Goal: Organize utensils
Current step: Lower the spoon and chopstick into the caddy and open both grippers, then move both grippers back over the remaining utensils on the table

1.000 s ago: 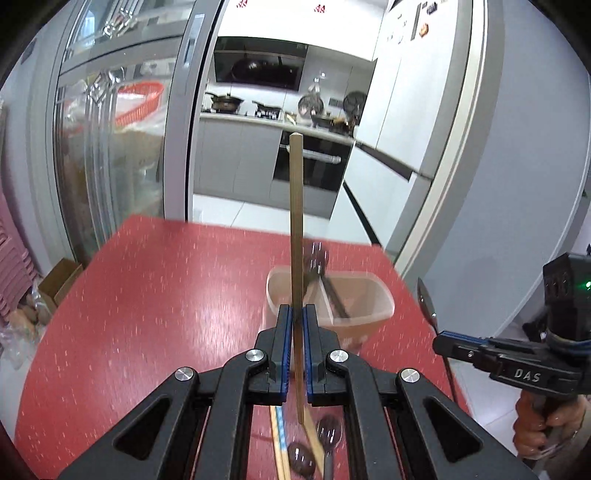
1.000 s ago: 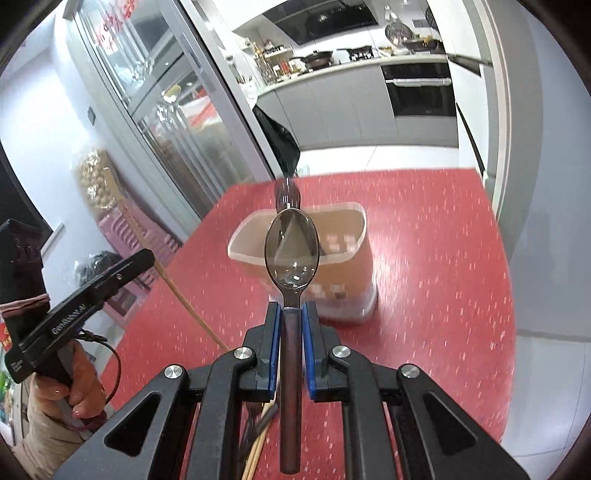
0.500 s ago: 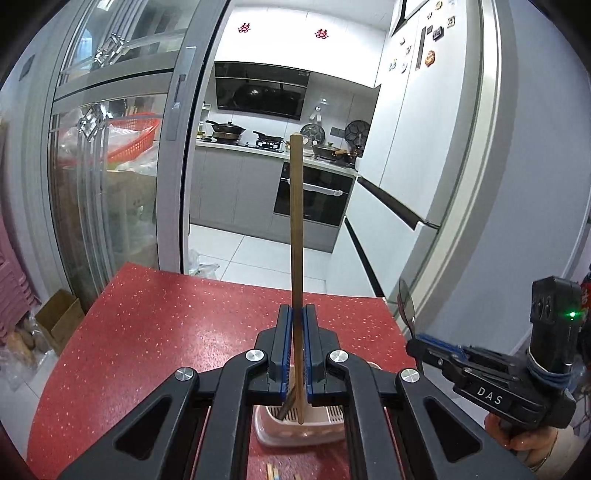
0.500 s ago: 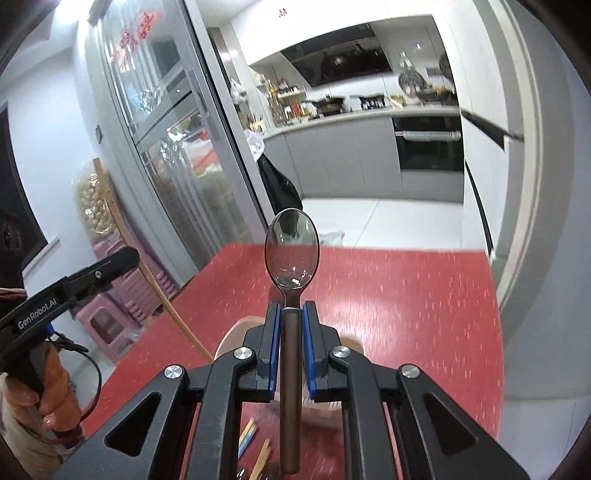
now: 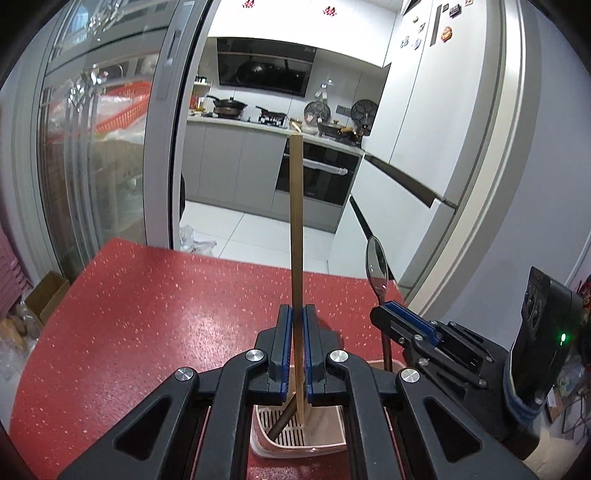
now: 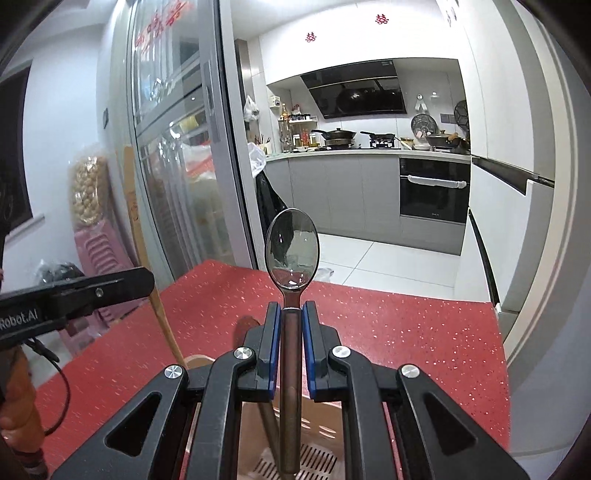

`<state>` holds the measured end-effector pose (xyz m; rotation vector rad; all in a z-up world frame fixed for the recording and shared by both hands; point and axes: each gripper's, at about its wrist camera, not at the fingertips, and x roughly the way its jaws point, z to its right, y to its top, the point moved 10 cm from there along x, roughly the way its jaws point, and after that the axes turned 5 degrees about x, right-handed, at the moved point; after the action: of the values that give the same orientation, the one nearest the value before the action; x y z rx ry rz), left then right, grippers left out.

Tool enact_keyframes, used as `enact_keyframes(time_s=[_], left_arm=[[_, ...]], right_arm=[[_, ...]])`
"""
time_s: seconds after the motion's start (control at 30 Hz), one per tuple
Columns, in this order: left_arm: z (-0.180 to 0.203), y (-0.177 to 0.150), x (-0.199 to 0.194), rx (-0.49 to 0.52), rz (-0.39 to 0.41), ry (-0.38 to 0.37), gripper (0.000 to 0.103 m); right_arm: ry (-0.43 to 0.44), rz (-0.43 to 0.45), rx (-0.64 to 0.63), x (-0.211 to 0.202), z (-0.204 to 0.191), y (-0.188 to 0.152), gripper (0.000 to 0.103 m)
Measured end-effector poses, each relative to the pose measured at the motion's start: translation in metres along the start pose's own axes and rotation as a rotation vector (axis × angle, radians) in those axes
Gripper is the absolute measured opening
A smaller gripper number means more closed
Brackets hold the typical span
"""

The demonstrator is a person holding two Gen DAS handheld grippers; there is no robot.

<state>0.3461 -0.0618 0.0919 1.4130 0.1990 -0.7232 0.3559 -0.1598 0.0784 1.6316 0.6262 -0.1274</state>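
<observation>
Right now I have both utensils poised over the pale slotted holder [image 5: 295, 435] that stands on the red speckled surface [image 5: 147, 314]. My left tool [image 5: 296, 354] is clenched on a bamboo chopstick [image 5: 296, 229], held upright with its lower end already inside the holder, just above the slotted floor. My right tool [image 6: 291, 354] is clamped on the brown handle of a spoon [image 6: 291, 251], bowl pointing up, the handle tip hanging inside the holder's mouth. One dark-handled piece [image 5: 282, 421] already leans inside the holder, so I judge that part done; the chopstick and spoon are lowered in but not yet let go. Whether more utensils wait on the surface below me I cannot tell, since my own tools block that part.

As for writing, the side of the left tool in the right view reads "Robot.AI" [image 6: 18, 317], its start cut off at the frame edge. Red paper double-happiness characters [image 6: 381, 18] sit high on the kitchen wall. The fridge magnets are too small to read.
</observation>
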Motion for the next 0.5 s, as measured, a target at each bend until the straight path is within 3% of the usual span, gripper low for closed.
enact_keyframes(time_s=[0.27, 0.5], left_arm=[[0.004, -0.034, 0.022, 0.026, -0.064, 0.009, 0.032], [0.006, -0.051, 0.031, 0.058, -0.100, 0.045, 0.032]], right_arm=[[-0.017, -0.005, -0.074, 0.003, -0.001, -0.030, 0.013], [-0.016, -0.056, -0.049, 0.002, 0.006, -0.045, 0.013]])
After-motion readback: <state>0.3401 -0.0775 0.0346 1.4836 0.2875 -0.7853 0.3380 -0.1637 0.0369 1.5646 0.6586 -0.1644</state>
